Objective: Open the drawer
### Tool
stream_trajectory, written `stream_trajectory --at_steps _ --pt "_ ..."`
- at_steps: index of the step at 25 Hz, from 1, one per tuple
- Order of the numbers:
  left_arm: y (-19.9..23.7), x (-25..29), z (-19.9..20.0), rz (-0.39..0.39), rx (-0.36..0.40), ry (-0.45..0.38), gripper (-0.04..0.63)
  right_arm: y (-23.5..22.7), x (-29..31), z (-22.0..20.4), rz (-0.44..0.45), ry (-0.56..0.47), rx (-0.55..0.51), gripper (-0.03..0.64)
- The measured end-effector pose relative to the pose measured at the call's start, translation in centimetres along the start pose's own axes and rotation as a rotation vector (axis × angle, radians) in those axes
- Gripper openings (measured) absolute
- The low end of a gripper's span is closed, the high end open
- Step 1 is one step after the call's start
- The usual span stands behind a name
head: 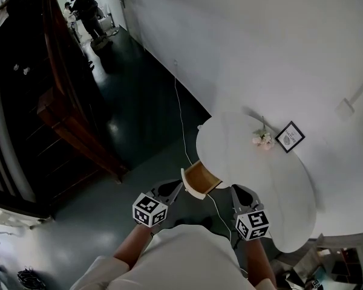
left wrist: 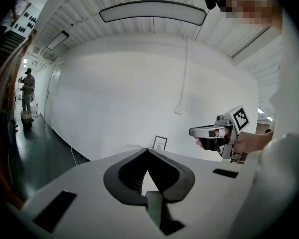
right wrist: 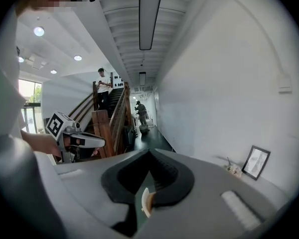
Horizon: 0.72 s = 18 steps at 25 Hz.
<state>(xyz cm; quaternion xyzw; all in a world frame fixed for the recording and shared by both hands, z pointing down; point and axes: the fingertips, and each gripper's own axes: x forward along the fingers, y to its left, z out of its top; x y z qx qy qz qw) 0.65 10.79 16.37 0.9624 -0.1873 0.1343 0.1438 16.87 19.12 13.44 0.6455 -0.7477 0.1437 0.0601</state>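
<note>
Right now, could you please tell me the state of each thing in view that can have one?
Drawer: open, pulled out from the table.
Left gripper: shut, holding nothing.
Right gripper: shut, holding nothing.
Frame: upright on the table, by the wall.

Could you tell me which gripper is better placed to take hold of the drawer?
Probably the left. In the head view the left gripper ends beside the front of the drawer, which already juts from the table; the right gripper sits farther off. Both are shut, so its jaws must open first.
</note>
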Motion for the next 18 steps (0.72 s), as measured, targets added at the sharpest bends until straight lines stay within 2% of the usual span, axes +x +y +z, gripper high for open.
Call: stream_trajectory --at_steps 18 --pt "1.0 1.2 0.5 -0.010 -0.002 -0.005 0.008 -0.9 0.3 -0.3 -0.026 0.007 0.003 0.011"
